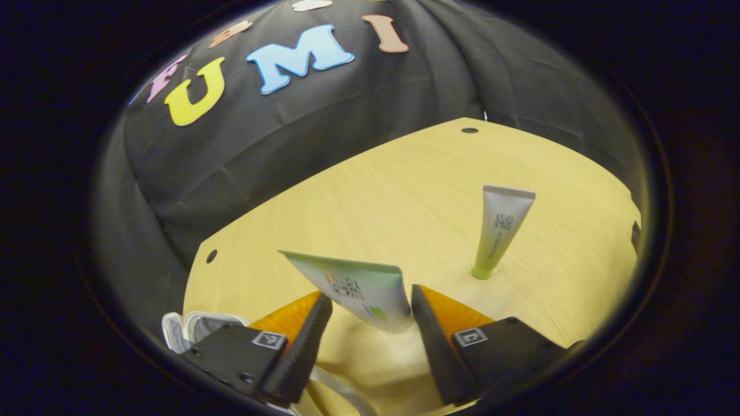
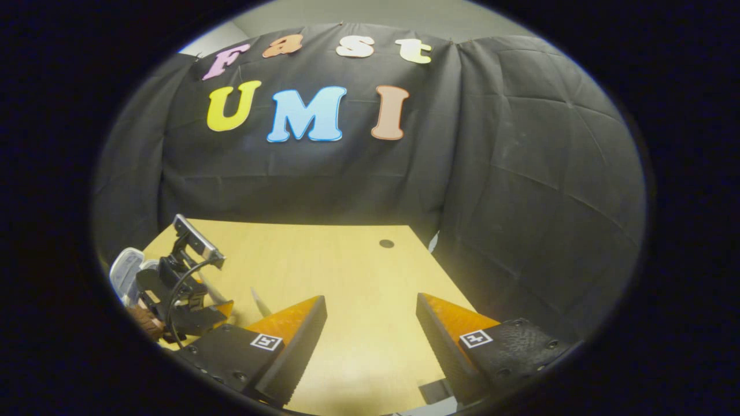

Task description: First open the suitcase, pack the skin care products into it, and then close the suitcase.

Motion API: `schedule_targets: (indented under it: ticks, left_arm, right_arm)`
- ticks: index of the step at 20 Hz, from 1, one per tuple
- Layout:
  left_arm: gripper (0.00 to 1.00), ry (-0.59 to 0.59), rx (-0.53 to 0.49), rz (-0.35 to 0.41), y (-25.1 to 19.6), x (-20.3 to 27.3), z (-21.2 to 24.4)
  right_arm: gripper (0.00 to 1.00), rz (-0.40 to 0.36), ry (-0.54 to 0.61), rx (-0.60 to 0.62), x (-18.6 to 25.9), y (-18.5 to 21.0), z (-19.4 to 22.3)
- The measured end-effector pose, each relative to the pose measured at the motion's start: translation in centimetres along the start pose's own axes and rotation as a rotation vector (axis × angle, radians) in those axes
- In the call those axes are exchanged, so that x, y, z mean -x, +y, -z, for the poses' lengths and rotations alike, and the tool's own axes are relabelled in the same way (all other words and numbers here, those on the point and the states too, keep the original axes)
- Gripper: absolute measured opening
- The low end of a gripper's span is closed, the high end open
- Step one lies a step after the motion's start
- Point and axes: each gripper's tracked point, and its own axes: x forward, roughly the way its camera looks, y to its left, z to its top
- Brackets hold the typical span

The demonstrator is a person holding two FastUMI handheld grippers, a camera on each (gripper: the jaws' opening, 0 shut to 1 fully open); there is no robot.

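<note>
- Pale wood, the table (image 1: 404, 190) carries the scene: a white-to-green tube (image 1: 361, 292) hangs tilted between the fingers of the left gripper (image 1: 370, 315), crimped end up, over the near edge of the table.
- The right finger lies against the tube's lower end; the left finger appears a little off it, so whether both press on it cannot be told. Judged from the task, it is held this way for carrying to the suitcase.
- A clear plastic rim (image 1: 191, 326) shows low at the left of the left gripper view; whether that is the suitcase is not certain.
- A second tube (image 1: 502, 228) stands on its cap farther out on the table, well apart, within easy reach for a later pick.
- The right gripper (image 2: 370, 326) hangs over bare wood, fingers spread wide and holding nothing.
- Count: two tubes, two grippers, one table.
- The right gripper view also catches the left gripper farther off at lower left.
</note>
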Motion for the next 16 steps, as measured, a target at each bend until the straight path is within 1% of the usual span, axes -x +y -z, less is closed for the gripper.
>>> schedule_targets:
  ticks: [2, 3, 6, 9, 13, 16]
  left_arm:
    - [0.58, -0.005, 0.035, 0.004, 0.2, 0.0, -0.1]
    - [0.56, -0.009, 0.052, 0.006, 0.4, 0.1, -0.2]
    - [0.56, -0.005, 0.102, 0.005, 1.0, 0.4, 0.4]
    - [0.56, -0.011, 0.173, -0.004, 1.9, 1.7, 0.8]
    - [0.56, -0.074, 0.286, -0.022, 4.2, 5.7, -1.1]
    - [0.56, -0.129, 0.359, -0.059, 6.9, 9.8, -2.7]
  right_arm:
    - [0.94, -0.023, 0.012, 0.017, -0.1, 0.6, 0.4]
    - [0.95, -0.032, 0.016, 0.029, -0.1, 0.9, 0.4]
    - [0.95, -0.063, 0.025, 0.058, -0.3, 1.9, 0.7]
    - [0.95, -0.109, 0.040, 0.070, -0.7, 3.5, 1.1]
    - [0.95, -0.199, 0.084, 0.076, -1.7, 6.7, 2.3]
    - [0.95, -0.294, 0.138, 0.077, -2.8, 10.0, 3.8]
